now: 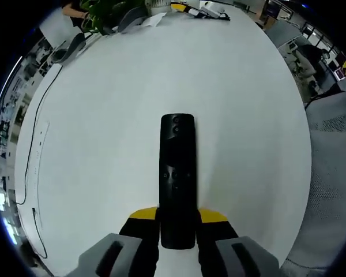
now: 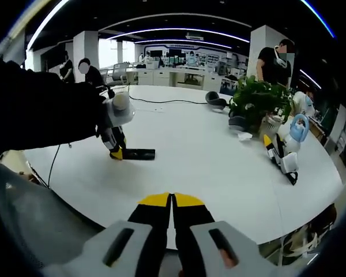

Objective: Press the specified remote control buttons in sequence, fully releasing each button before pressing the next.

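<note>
A long black remote control [image 1: 177, 173] lies flat on the white table [image 1: 104, 115], pointing away from me. My left gripper [image 1: 177, 217] is shut on its near end, a yellow-tipped finger on each side. In the right gripper view the same remote [image 2: 139, 154] shows at the left of the table [image 2: 207, 156], with the left gripper [image 2: 115, 147] and a dark sleeve holding it. My right gripper [image 2: 172, 199] hovers over the near table edge, well apart from the remote, its yellow-tipped fingers pressed together with nothing between them.
A potted plant [image 2: 259, 98] stands at the table's far right, with a blue and white object [image 2: 297, 130] and a yellow-tipped device [image 2: 279, 156] near it. A thin black cable [image 1: 32, 167] runs along the left edge. A mesh chair [image 1: 334, 150] stands beside the table. People stand behind.
</note>
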The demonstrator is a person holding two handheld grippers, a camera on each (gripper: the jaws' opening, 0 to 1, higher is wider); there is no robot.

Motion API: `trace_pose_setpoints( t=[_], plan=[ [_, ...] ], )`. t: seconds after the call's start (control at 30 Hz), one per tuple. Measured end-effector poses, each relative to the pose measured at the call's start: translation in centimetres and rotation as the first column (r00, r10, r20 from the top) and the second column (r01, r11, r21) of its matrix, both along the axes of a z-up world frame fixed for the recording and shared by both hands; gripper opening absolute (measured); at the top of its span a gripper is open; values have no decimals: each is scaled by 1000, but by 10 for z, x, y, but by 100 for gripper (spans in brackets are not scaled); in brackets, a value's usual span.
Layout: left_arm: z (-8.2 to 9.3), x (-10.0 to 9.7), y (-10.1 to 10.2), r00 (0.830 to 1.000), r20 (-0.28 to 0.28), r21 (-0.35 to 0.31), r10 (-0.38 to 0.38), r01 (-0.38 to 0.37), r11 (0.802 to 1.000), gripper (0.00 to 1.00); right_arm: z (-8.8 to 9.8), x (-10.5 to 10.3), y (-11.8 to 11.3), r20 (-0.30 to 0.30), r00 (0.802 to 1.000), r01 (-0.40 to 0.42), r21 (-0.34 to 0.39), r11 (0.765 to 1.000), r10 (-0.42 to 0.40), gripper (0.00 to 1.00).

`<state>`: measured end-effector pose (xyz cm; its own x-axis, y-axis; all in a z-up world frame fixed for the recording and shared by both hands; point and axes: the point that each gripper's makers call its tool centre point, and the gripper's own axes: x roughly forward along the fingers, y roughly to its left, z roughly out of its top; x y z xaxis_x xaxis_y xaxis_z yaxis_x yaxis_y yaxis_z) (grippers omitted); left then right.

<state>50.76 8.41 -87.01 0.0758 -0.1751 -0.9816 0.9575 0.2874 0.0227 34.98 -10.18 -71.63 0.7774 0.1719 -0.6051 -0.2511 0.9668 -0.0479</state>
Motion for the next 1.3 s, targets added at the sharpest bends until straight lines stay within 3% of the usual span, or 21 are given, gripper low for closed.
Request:
trace_pose_setpoints(
  t=[0.63,1.3],
  plan=[
    [0,-30,0,1000,9,-23,-21,21,1000,24,-1,-1,0,-4,1000,2,-11,1000,-2,0],
    [-1,-63,-3,997,-1,12,-82,82,997,24,-4,-3,5,-17,999,-31,-21,999,31,0]
  ],
)
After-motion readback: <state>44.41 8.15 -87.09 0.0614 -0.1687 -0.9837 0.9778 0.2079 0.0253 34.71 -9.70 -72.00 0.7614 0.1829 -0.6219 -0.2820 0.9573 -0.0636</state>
